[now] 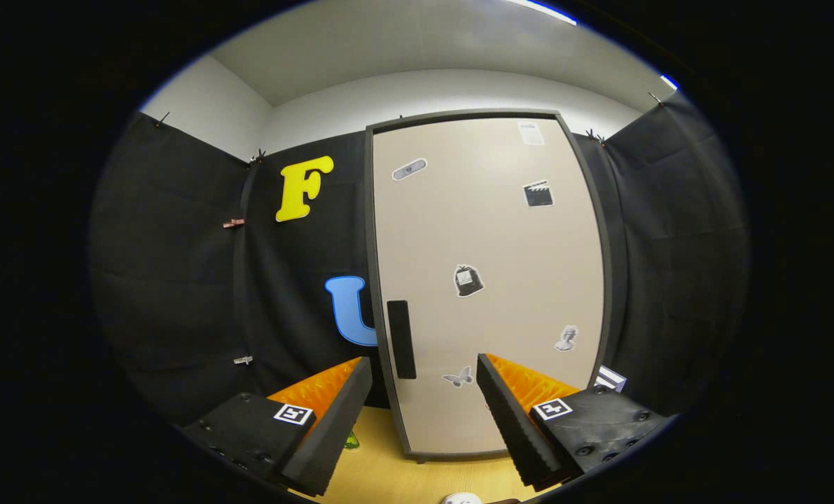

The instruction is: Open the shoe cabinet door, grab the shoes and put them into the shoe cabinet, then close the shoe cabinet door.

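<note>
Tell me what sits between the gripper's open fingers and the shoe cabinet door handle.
Nothing sits there. In the gripper view the gripper is open, its fingers apart, and the dark handle on the closed cabinet door stands just ahead, with bare wooden floor below.

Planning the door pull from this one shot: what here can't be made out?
- Inside of the cabinet: hidden by its closed door, gripper view.
- Shoes: a white bit below the open gripper, cut off by the edge.
- Green thing: mostly hidden behind one finger.
- Stickers: too small.
</note>
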The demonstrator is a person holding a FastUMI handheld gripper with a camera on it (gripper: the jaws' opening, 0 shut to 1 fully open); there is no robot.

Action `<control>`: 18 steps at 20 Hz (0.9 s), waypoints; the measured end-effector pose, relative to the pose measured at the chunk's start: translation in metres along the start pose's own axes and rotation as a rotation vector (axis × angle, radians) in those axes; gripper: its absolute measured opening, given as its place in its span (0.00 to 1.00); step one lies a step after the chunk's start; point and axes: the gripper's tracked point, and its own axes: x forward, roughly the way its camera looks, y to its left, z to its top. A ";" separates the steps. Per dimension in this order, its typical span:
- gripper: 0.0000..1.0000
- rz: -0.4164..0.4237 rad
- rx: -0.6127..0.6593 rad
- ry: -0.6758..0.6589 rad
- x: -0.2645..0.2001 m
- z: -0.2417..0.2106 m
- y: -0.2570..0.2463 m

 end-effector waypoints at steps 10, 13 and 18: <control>0.98 -0.061 0.002 0.033 0.115 -0.037 0.026; 0.97 -0.087 -0.002 0.041 0.138 -0.047 0.024; 0.87 -0.117 -0.017 0.055 0.161 -0.059 0.019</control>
